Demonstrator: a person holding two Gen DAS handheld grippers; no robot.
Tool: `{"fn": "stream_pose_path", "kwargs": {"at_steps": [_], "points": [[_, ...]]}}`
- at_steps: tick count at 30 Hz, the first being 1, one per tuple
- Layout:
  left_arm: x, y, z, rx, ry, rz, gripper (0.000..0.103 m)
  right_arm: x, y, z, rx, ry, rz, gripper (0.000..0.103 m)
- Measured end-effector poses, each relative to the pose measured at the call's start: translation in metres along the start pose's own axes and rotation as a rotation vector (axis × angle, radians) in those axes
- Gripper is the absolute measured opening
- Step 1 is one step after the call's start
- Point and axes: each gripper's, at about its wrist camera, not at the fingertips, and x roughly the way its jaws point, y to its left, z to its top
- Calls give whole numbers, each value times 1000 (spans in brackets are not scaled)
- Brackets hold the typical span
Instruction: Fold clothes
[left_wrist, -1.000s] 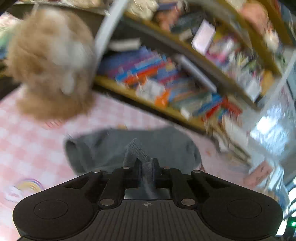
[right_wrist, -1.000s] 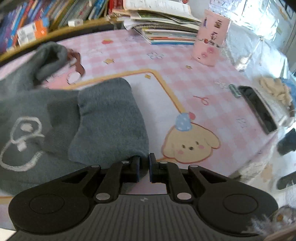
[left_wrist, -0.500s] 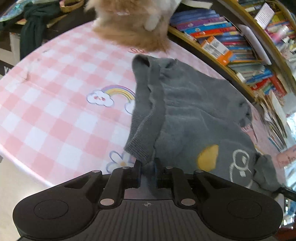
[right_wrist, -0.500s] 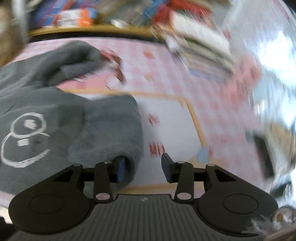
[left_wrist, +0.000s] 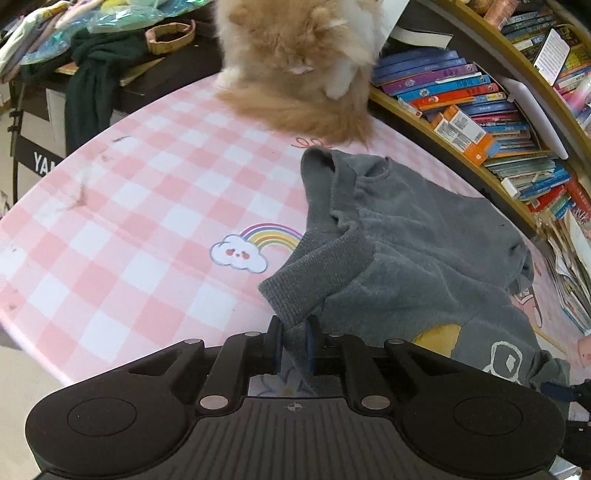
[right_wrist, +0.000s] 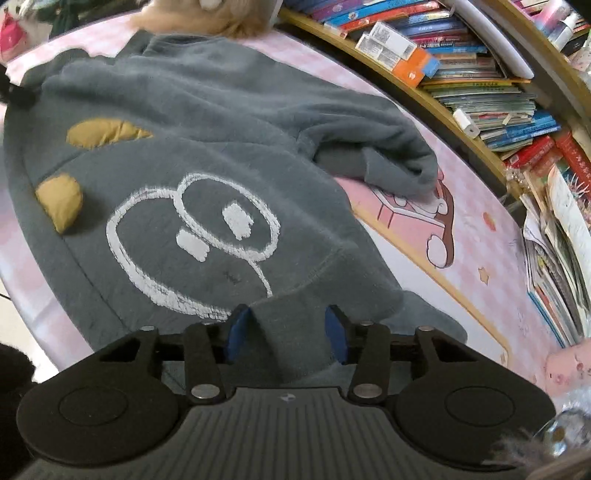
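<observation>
A grey sweatshirt (left_wrist: 417, 254) with a white line drawing and yellow patches lies spread on the pink checked table (left_wrist: 147, 192). My left gripper (left_wrist: 293, 343) is shut on its ribbed cuff (left_wrist: 314, 273) at the near edge. In the right wrist view the sweatshirt (right_wrist: 207, 158) fills the middle. My right gripper (right_wrist: 286, 328) is open, its blue pads either side of a grey fold of the sweatshirt at the near edge, not closed on it.
A fluffy ginger cat (left_wrist: 306, 62) sits on the table's far edge just beyond the sweatshirt. A curved shelf of books (left_wrist: 480, 107) runs along the right, also in the right wrist view (right_wrist: 472, 74). Dark clothes (left_wrist: 92, 70) hang at the far left.
My right gripper opened, let go of the sweatshirt and swung left over its printed front. My left gripper stayed shut on the cuff and drew it back toward the near edge.
</observation>
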Motion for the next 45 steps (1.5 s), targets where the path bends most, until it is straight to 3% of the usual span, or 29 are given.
{"fn": "stream_pose_path", "kwargs": {"at_steps": [1, 3, 6, 9, 11, 14, 18, 20, 22, 23, 25, 28, 32, 34, 36, 38, 39, 40, 42, 45], "points": [[-3, 2, -2, -9, 2, 2, 11, -4, -5, -1, 25, -12, -13, 5], [-10, 2, -8, -7, 13, 1, 11, -17, -20, -4, 99, -50, -61, 5], [-18, 3, -15, -2, 31, 1, 11, -51, -72, -23, 313, -86, -206, 5], [-19, 4, -19, -3, 60, -3, 12, -70, -132, -64, 524, -26, -387, 5], [-17, 4, -22, 4, 81, -8, 12, -69, -164, -95, 627, 54, -441, 5], [-14, 1, -24, 16, 102, -18, 13, -59, -187, -132, 749, 120, -417, 6], [-12, -2, -23, 31, 124, -24, 16, -35, -181, -150, 714, 172, -422, 6], [-13, -1, -21, 31, 145, -32, 23, -28, -178, -153, 706, 188, -429, 9], [-17, -1, -21, 39, 155, -18, 44, -31, -173, -155, 682, 196, -469, 22], [-20, -1, -21, 46, 154, -1, 50, -33, -171, -153, 669, 194, -497, 30], [-27, 1, -20, 56, 139, 16, 55, -40, -172, -149, 670, 163, -529, 31], [-37, 5, -12, 28, 71, 38, 55, -55, -173, -134, 693, 82, -504, 34], [-43, 0, 3, 35, -47, 88, 55, -50, -169, -100, 704, -29, -316, 39], [-40, -11, 11, 66, -99, 67, 54, -41, -166, -80, 705, -82, -228, 41], [-32, -26, 16, 94, -96, 4, 52, -24, -166, -54, 698, -109, -163, 41], [-20, -42, 19, 134, -78, -39, 34, -7, -169, -30, 694, -129, -90, 42], [-11, -48, 19, 150, -55, -19, 14, 2, -170, -17, 696, -136, -52, 42], [-3, -53, 18, 165, -32, 2, 6, 11, -172, -4, 698, -143, -13, 43], [8, -53, 16, 146, -27, 39, 0, 28, -176, 19, 710, -148, 50, 44], [17, -49, 16, 126, -12, 71, 0, 55, -184, 49, 746, -152, 119, 45]]}}
